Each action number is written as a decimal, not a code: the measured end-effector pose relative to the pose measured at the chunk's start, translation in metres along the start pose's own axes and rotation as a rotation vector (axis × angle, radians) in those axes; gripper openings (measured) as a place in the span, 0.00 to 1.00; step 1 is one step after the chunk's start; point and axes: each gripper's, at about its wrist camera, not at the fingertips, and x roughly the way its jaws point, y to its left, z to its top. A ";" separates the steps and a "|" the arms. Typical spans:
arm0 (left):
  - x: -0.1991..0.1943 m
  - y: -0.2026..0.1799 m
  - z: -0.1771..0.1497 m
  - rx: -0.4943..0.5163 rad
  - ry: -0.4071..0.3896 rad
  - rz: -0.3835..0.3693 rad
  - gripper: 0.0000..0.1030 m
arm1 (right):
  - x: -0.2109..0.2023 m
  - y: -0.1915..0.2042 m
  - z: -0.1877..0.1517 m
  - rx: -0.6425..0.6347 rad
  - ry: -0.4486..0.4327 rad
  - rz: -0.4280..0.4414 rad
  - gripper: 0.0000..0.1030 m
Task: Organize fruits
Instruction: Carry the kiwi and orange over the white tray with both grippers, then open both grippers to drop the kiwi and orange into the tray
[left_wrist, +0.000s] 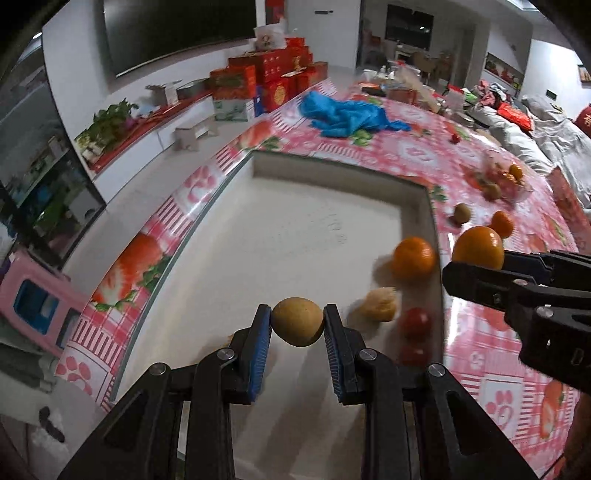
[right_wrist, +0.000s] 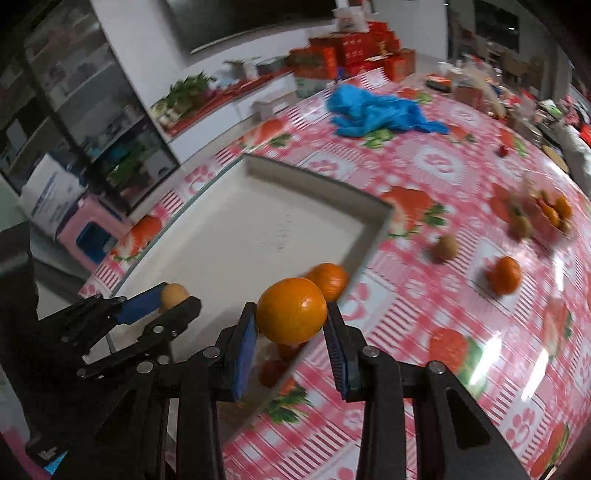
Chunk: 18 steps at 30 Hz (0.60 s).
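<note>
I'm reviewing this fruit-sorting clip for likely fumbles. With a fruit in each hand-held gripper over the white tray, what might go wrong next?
1. The left hand-held gripper pinches the tan fruit only at its sides; being round, it may slip out.
2. The orange in the right hand-held gripper hangs near the white tray edge, so it may drop outside.
3. Released fruit may hit the orange in the tray or the tomatoes.
</note>
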 end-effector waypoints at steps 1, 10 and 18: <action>0.003 0.003 -0.001 -0.007 0.007 0.002 0.29 | 0.006 0.005 0.001 -0.015 0.016 0.003 0.38; 0.015 0.014 -0.005 -0.020 0.041 0.019 0.29 | 0.023 0.015 0.005 -0.040 0.069 0.019 0.38; 0.023 0.013 -0.006 -0.024 0.080 0.018 0.46 | 0.021 0.013 0.009 -0.030 0.063 0.041 0.57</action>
